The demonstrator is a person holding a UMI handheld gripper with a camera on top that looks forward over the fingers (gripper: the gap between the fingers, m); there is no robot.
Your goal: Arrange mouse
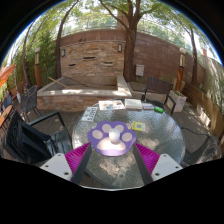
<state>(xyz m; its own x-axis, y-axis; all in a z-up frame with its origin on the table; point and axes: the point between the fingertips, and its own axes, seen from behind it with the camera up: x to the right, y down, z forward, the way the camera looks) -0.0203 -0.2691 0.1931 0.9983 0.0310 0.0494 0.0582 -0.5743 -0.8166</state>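
Glass table [160,135] is carrying the white mouse [112,139] on its purple paw mat [98,134] just ahead of your gripper [112,166], whose wide-spread fingers are framing it, touching nothing, seemingly for a straight approach.

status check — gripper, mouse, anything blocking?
Gripper open. Mouse on purple paw-shaped mousepad, just ahead of fingers, untouched. Papers beyond, not blocking.

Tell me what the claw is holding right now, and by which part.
Nothing: the claw is open, and the paw-shaped purple mouse pad lies on the table just ahead.
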